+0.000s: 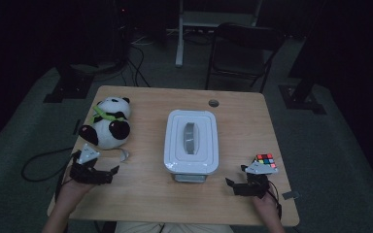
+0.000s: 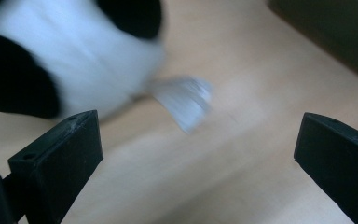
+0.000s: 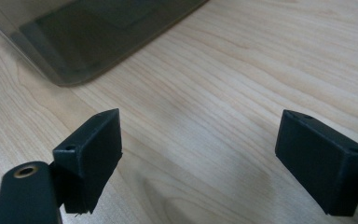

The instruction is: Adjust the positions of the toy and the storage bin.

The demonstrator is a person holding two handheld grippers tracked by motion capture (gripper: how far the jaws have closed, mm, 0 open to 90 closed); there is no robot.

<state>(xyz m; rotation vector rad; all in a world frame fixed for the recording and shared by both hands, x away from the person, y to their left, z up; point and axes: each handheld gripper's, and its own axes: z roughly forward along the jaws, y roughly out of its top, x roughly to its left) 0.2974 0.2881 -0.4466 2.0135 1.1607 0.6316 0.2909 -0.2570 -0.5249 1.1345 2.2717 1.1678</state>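
Note:
A black-and-white panda plush [image 1: 108, 121] with a green scarf lies at the left of the wooden table [image 1: 150, 194]. A white tag [image 1: 124, 155] sticks out beside it. My left gripper [image 1: 112, 174] hovers just in front of the panda, jaws open and empty; its own view shows the blurred panda [image 2: 98, 51] and tag [image 2: 184, 100] ahead of the gripper [image 2: 200, 154]. A white lidded box [image 1: 192, 141] stands mid-table. My right gripper [image 1: 232, 187] is open and empty near the box's front right corner [image 3: 88, 32], with bare wood between the jaws of the gripper [image 3: 200, 158]. A colour cube [image 1: 266, 161] sits behind it.
A round cable hole [image 1: 213, 103] lies near the table's far edge. A dark folding chair [image 1: 243, 48] stands beyond the table. A cable [image 1: 39, 165] loops off the left edge. The table's front edge is close under both hands.

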